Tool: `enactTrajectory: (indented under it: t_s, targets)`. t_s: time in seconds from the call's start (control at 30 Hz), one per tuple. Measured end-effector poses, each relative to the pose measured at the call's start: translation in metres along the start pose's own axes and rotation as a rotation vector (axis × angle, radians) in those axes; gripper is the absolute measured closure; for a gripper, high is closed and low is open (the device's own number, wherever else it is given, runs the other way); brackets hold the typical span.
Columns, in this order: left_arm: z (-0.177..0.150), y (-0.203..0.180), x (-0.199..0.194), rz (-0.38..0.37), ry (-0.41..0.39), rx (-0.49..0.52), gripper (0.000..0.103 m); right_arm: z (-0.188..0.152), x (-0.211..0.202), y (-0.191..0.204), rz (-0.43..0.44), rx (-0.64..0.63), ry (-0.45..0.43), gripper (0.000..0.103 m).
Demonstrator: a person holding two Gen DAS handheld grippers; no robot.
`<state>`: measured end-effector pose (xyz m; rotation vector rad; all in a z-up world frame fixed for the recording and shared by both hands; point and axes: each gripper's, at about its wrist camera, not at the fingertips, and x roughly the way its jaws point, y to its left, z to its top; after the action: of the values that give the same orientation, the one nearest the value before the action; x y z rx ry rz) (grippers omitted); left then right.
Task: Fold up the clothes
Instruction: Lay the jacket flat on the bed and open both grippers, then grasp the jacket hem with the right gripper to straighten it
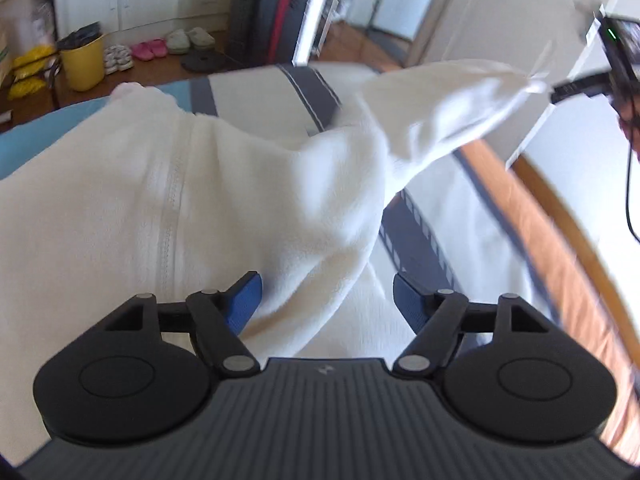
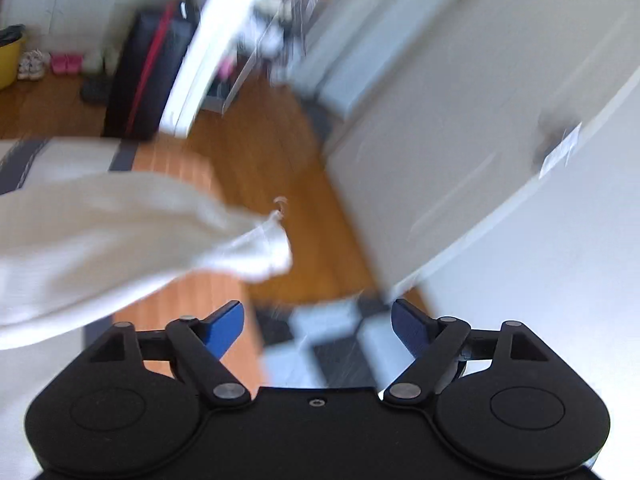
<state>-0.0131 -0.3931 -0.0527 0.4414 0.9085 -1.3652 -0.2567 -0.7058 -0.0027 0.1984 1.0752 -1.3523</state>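
Both of my grippers stand open with nothing clamped. My left gripper [image 1: 326, 296] hovers over the near hem of the white fleece jacket [image 1: 168, 200], which lies spread on the bed [image 1: 256, 92]; a fold of it lies between the blue pads. Its sleeve [image 2: 120, 228] stretches out to the right, its cuff ahead and left of my right gripper [image 2: 318, 324], apart from it.

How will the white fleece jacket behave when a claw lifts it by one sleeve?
The white fleece jacket will probably flop and drape: its sleeve sags in soft folds. It looks light for its bulk. The fuzzy pile should hold against the blue pads without slipping much.
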Motion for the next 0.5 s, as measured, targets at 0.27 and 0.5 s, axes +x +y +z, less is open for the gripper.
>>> enactTrajectory:
  t_s: [0.27,0.5]
  targets:
    - [-0.029,0.02,-0.052,0.115,-0.143,-0.014,0.031,-0.103,-0.034,0.054,0.57,0.013,-0.007,0.025]
    - [-0.058,0.052,-0.089,0.202,-0.138,-0.024,0.031,-0.162,-0.1,0.102,0.922,-0.057,-0.086,0.024]
